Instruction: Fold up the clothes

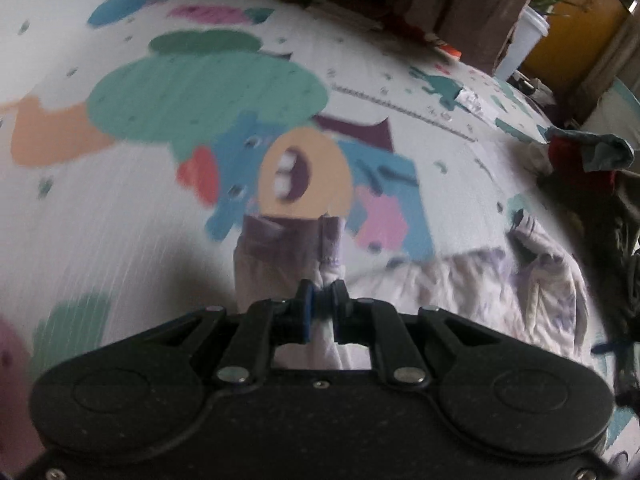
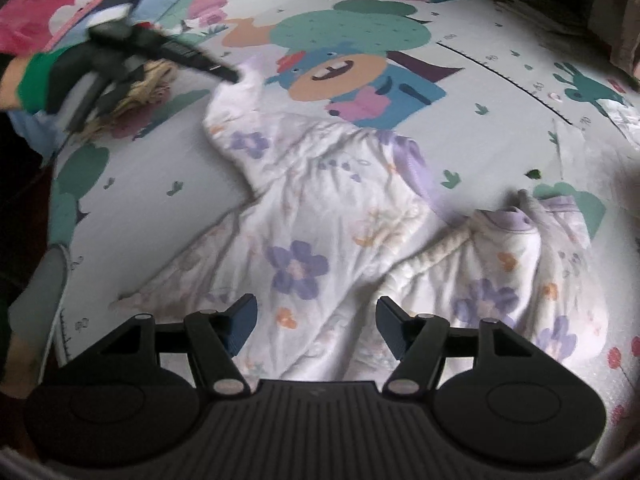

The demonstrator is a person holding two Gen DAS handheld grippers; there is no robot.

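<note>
left gripper (image 1: 321,294) pinches the floral garment (image 2: 304,216); right gripper (image 2: 316,326) gapes; mat numerals too blurred.

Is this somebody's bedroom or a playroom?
Probably a room at home, maybe a child's. A cartoon play mat with animals covers the surface, a flowery garment lies on it, and a heap of other clothes waits at the side.

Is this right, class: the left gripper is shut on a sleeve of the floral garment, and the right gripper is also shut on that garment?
Not quite. The left gripper is shut on a sleeve of the floral garment, but the right gripper is open, its jaws apart above the cloth and gripping nothing. The right wrist view shows it.
</note>
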